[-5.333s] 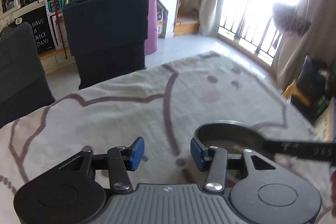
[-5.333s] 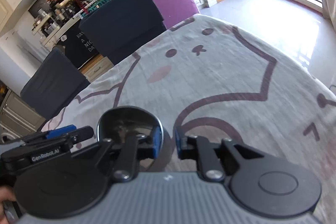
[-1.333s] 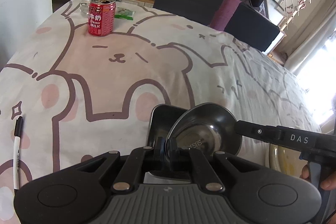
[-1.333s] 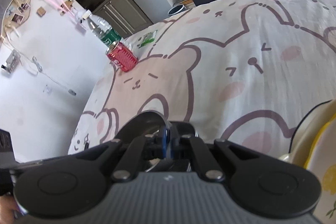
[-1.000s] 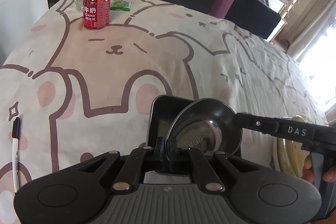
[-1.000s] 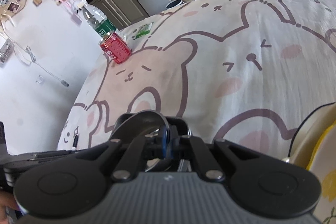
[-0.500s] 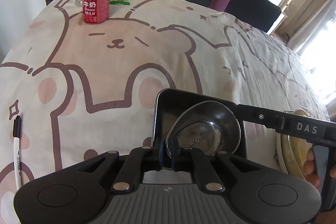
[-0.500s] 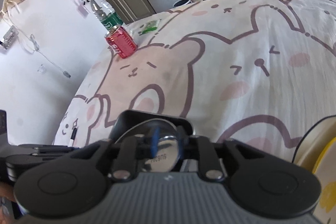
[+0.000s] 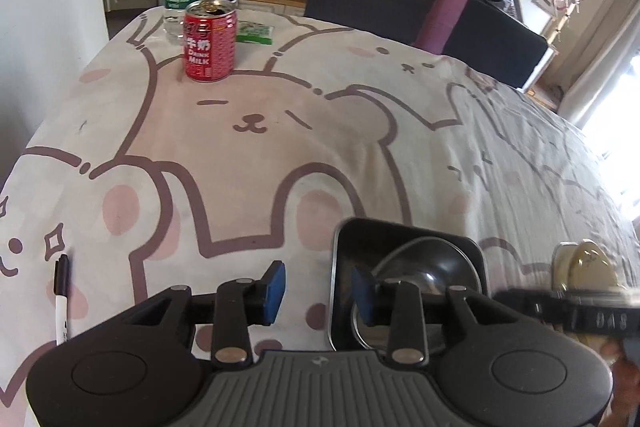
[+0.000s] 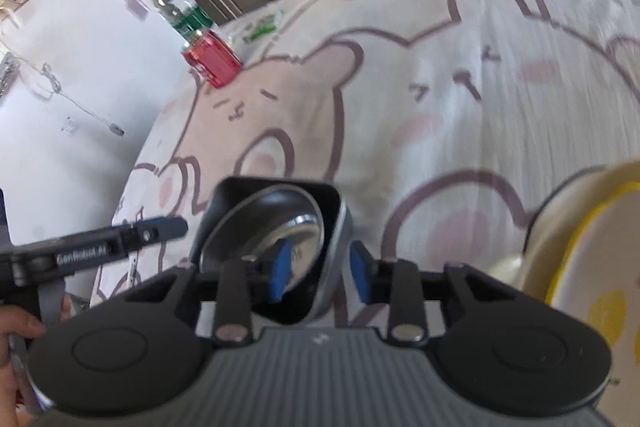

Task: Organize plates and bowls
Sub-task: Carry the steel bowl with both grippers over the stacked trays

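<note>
Left gripper (image 9: 318,293) jaws had just been opening, nothing pinched; half a second before they were clamped on rim of steel bowl (image 9: 424,271). Right pad over near rim of square dark tray (image 9: 404,231), left pad over tablecloth (image 9: 260,163). Right gripper (image 10: 320,269) also unclamped, spread astride tray's right wall, pads clear of it. Bowl sat nested in tray, just ahead of both tools. Cream plate (image 10: 560,227) right of right gripper. Red can (image 9: 209,41) far ahead, unmoved.
</note>
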Motion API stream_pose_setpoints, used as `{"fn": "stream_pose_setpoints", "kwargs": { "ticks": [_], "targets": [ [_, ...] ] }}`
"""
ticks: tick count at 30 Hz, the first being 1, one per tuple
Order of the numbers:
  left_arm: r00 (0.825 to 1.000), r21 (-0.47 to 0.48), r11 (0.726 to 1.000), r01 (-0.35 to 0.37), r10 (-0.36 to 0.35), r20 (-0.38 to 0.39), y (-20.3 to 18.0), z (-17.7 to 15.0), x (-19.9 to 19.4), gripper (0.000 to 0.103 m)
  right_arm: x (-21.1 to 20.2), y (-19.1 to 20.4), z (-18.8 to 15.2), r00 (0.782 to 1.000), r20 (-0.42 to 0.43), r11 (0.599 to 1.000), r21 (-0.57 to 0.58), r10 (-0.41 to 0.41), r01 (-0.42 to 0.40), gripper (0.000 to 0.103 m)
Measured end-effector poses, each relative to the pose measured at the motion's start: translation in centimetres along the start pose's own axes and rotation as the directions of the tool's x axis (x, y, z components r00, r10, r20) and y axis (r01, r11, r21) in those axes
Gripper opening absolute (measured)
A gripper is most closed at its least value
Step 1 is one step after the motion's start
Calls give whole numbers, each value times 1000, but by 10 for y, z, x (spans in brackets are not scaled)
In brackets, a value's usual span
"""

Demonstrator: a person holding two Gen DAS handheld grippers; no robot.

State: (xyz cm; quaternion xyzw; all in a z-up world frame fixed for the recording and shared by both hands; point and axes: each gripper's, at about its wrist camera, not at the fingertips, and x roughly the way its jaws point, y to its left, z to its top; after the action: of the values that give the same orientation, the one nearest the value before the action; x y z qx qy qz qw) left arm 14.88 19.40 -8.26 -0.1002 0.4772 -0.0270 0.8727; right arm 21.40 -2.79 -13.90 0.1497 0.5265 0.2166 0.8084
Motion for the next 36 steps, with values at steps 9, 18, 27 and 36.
{"fn": "stream_pose_setpoints", "kwargs": {
  "ticks": [9,18,27,36],
  "targets": [
    [999,44,999,-27,28,-41,-3,12,25,38,18,10,-9,993,-96,996,-61,-63,58,36],
    [996,106,994,-6,15,-84,-8,4,33,37,22,5,-1,996,-48,997,-6,-78,77,28],
    [993,105,994,28,-16,-115,-6,3,34,15,17,4,-2,998,-20,998,21,-53,53,11],
    [986,67,994,82,-70,-154,-2,2,39,4,15,-3,-9,1000,-11,996,82,-19,20,8]
  ]
}}
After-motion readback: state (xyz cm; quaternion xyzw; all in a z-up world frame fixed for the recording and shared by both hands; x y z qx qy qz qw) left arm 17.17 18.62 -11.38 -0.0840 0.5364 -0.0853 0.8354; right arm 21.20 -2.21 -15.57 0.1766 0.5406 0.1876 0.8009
